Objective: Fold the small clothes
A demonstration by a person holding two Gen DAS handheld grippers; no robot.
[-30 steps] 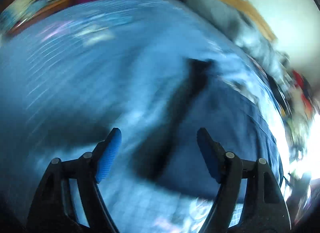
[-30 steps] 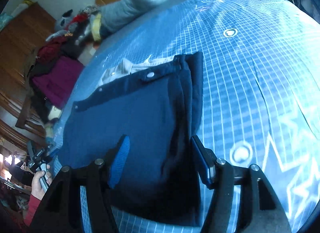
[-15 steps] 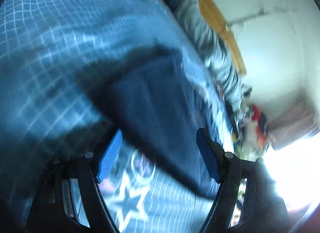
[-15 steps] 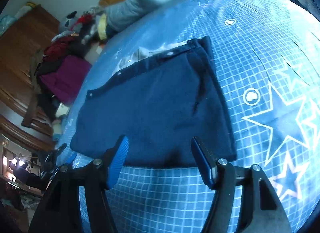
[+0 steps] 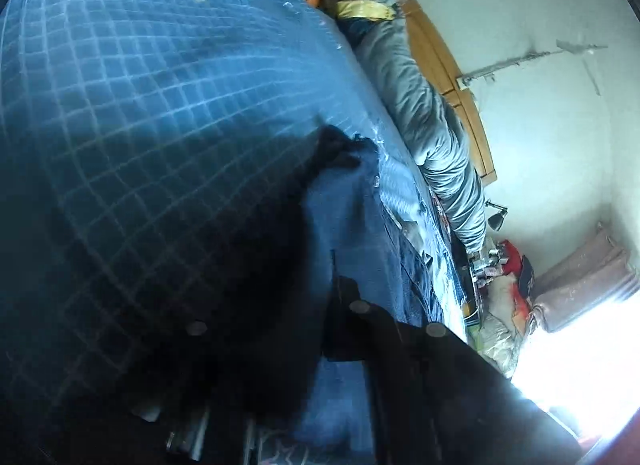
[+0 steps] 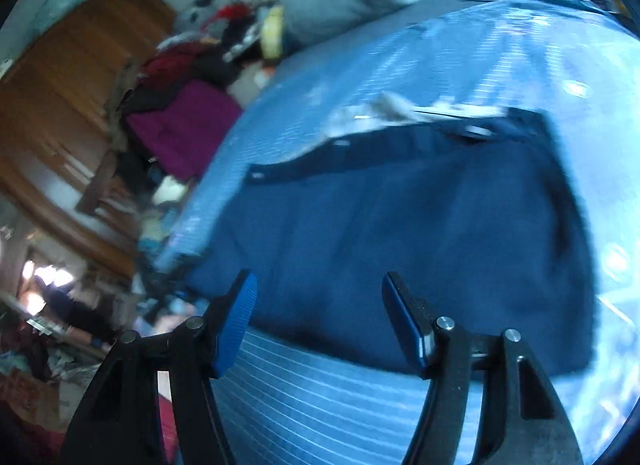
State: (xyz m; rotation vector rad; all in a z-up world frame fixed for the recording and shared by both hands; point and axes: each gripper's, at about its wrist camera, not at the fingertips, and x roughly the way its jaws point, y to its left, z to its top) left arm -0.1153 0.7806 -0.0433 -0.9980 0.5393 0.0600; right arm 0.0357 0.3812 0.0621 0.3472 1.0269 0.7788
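A dark navy garment with snap buttons (image 6: pixel 420 233) lies flat on the blue grid-and-star bedsheet (image 6: pixel 328 405). My right gripper (image 6: pixel 318 323) is open and empty, hovering above the garment's near edge. In the left wrist view the garment (image 5: pixel 352 249) runs close under the camera. The left gripper (image 5: pixel 320 353) is low against the cloth, in deep shadow. Its fingertips are hidden, and I cannot tell whether it holds the fabric.
A grey duvet (image 5: pixel 424 121) lies along the wooden headboard (image 5: pixel 452 77). A pile of clothes with a magenta item (image 6: pixel 180 125) sits beside a wooden wardrobe (image 6: pixel 68 77) past the bed's edge. A bright window (image 5: pixel 580 353) glares at the right.
The left gripper dropped down onto the garment's edge, and its blue pads went out of sight. The right gripper pulled back from the cloth and stayed open.
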